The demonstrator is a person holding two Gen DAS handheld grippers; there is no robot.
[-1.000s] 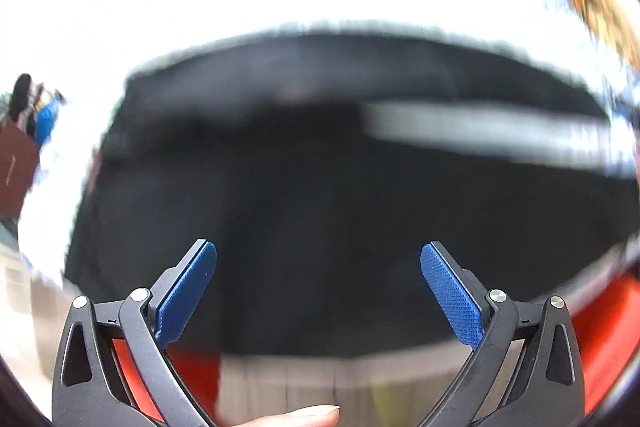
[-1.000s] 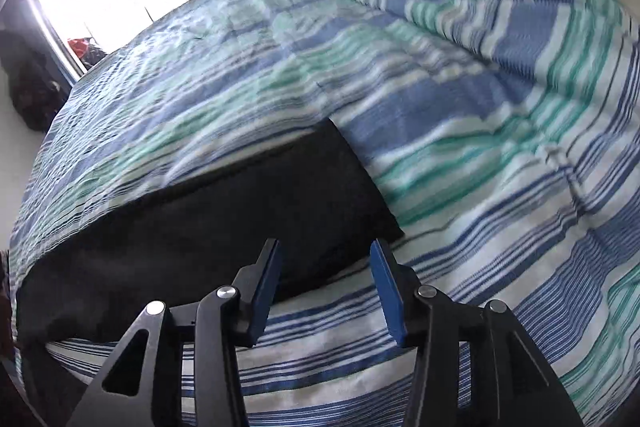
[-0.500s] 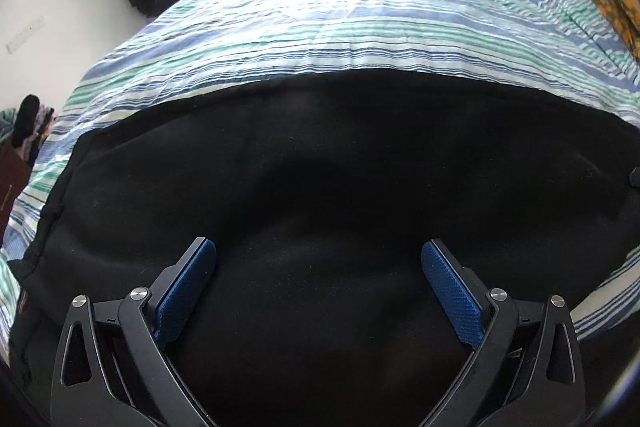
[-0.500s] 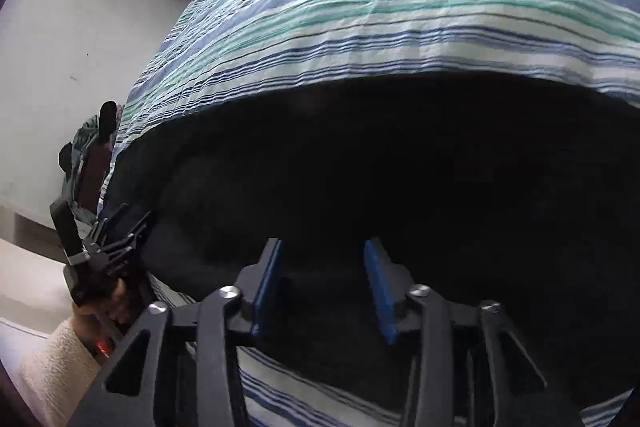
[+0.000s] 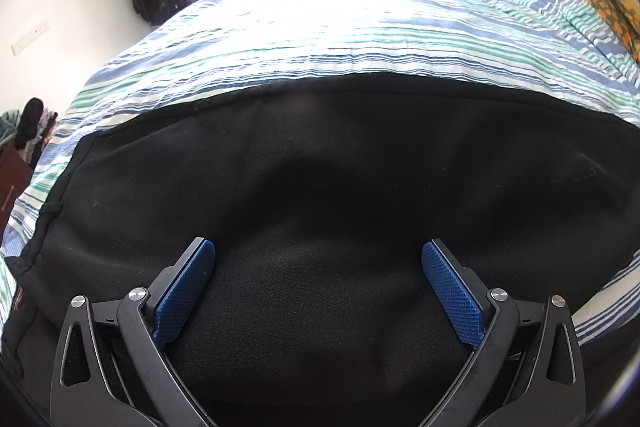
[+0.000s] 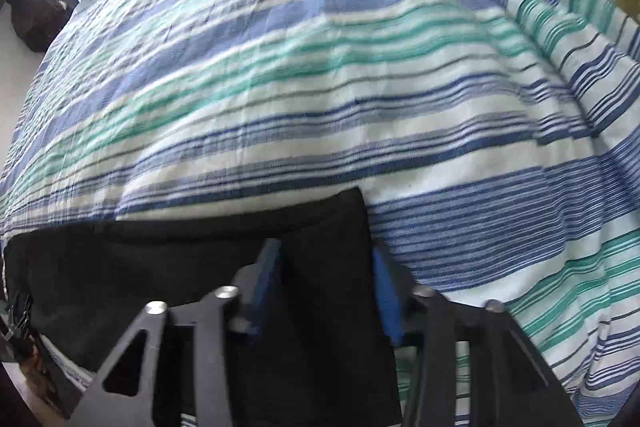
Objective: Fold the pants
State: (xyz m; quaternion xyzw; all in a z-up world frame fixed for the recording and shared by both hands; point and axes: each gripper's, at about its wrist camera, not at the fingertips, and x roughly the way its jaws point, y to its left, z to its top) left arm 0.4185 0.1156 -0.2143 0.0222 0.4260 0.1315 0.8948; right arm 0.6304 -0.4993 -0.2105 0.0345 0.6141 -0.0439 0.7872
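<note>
Black pants (image 5: 320, 195) spread flat on striped bedsheet (image 5: 360, 39), ready for folding. Left gripper (image 5: 318, 283) spread wide, hovering over cloth. Right gripper (image 6: 326, 291) just closing, clamped on pants' end for lifting over.

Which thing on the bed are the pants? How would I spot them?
Find the big bed with the blue, green and white striped sheet. At its near edge lie the pants, flat and spread wide. They are the only plain black thing on all those stripes.

Black pants (image 5: 320, 187) lie flat, folded, across the striped bedspread (image 5: 360, 39) near its edge
</note>
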